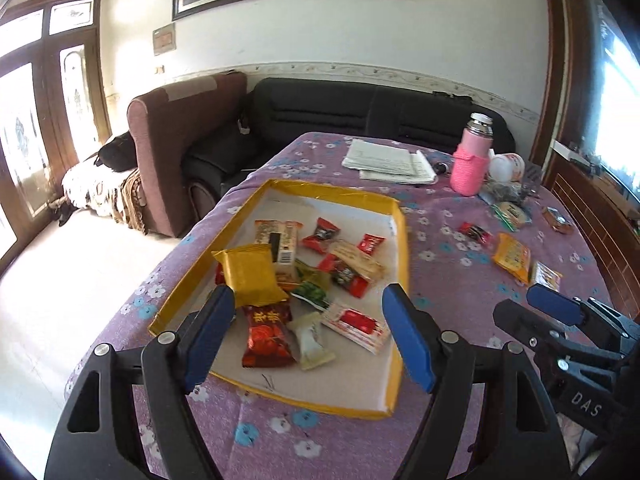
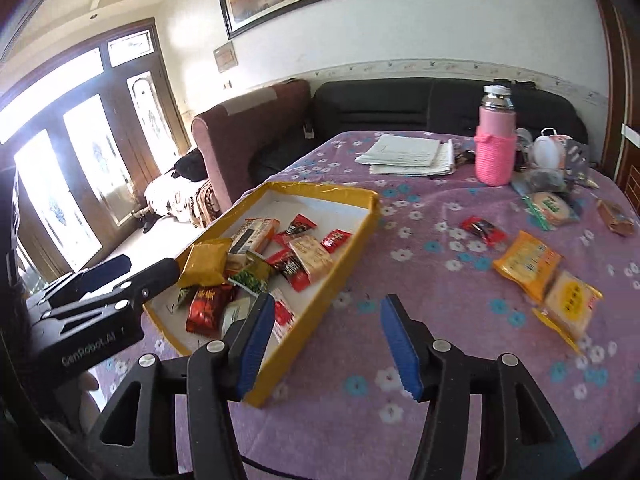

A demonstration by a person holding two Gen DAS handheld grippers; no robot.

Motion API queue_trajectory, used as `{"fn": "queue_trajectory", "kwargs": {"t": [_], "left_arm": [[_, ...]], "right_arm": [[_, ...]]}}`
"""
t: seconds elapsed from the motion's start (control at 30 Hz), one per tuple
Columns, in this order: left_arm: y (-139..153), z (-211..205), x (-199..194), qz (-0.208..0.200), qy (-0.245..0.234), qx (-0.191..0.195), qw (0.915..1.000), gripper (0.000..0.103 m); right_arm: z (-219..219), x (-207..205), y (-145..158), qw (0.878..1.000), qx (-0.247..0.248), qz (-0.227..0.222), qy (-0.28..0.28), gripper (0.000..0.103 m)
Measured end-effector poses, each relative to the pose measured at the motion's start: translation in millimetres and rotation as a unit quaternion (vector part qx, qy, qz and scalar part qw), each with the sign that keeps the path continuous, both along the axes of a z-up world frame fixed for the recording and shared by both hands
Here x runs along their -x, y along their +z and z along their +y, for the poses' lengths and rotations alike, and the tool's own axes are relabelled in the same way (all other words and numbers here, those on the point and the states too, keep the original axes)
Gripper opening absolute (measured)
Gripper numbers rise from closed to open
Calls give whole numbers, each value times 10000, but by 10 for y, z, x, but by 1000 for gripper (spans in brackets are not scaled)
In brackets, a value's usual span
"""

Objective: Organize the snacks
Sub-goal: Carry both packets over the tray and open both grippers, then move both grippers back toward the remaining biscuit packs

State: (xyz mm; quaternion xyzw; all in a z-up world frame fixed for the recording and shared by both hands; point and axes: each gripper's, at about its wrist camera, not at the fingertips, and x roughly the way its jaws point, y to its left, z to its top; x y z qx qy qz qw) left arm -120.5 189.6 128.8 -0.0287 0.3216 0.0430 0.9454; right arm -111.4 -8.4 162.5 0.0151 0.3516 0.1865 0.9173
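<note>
A shallow yellow-rimmed box [image 1: 401, 248] [image 2: 344, 256] on the purple flowered table holds several snack packets, among them a gold packet [image 1: 250, 274] [image 2: 206, 262] and a red packet [image 1: 266, 334] [image 2: 208, 308]. My left gripper [image 1: 310, 336] is open and empty, hovering over the box's near end. My right gripper [image 2: 326, 344] is open and empty, above the cloth just right of the box. Loose on the cloth to the right lie a small red packet [image 2: 482, 229] [image 1: 475, 233], an orange packet [image 2: 526, 266] [image 1: 512, 257] and a pale yellow packet [image 2: 568, 306] [image 1: 547, 276].
A pink-sleeved flask [image 2: 495, 142] [image 1: 472, 158], a stack of papers [image 2: 408, 154] [image 1: 390, 160], a white jar [image 2: 550, 151] and more wrapped items [image 2: 550, 207] stand at the table's far side. Sofas stand behind the table; the table edge falls off to the left.
</note>
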Motion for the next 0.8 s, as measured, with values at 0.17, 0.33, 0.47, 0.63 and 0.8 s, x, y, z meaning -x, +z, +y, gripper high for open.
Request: {"fn": "queue_trajectory", "kwargs": {"t": [0.17,0.33,0.47,0.63,0.8], "left_arm": [[72,-229,133,-38,-151,-94,9998,77],[99,-417,199,-30,-297,-202,9994,77],[108,-536,219,-25,-389,-305,9988,77],[90,-643,204,13,-475,-386,9981,77],[51,-689,162,97,-508,-419,9978,77]], "right_arm": [[-259,227,54,9998,-38,-136,-127,59],[-480,308,89,9993,-180,-163,-278,59],[-610,329,80,9987,-291,-137,-384,60],[-701,318,51,9984,-353,-91,-432,60],[-749,284,16,9982,-391,-37,-458,61]]}}
